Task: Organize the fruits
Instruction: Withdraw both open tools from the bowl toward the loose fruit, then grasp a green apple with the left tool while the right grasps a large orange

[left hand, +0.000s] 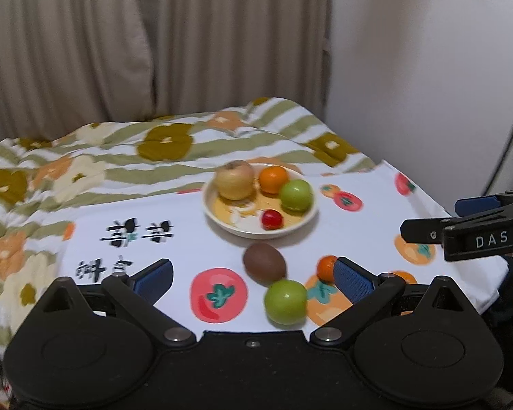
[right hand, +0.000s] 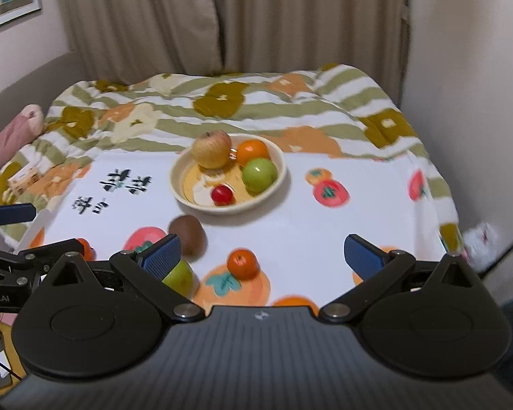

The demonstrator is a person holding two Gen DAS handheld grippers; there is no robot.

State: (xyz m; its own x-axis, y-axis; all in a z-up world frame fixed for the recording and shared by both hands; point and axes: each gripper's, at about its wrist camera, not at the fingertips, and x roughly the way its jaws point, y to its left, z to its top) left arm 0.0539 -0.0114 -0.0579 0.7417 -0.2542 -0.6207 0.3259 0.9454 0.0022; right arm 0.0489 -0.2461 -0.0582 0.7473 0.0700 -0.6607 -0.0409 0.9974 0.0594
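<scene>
Bed covered by a floral quilt (right hand: 222, 102), over which lies a white cloth printed with persimmons (right hand: 325, 225) that serves as the work surface. On the cloth stands a cream plate (right hand: 181, 191), already holding four fruits: a yellowish apple (right hand: 212, 148), an orange (right hand: 253, 152), a green apple (right hand: 259, 174) and a small red fruit, perhaps a cherry tomato (right hand: 222, 194). Three fruits remain outside the plate on the near part of the cloth: a brown kiwi (left hand: 264, 266), a second green apple (left hand: 285, 302) just in front of it, and a small mandarin (right hand: 243, 263) near both. By this count the sorting appears a little over half done. The left gripper (left hand: 253, 276) stands wide open with nothing between its blue pads, the kiwi and green apple lying ahead of it; the right gripper (right hand: 262, 256) is likewise spread and empty, with the mandarin ahead between its fingers, untouched.
</scene>
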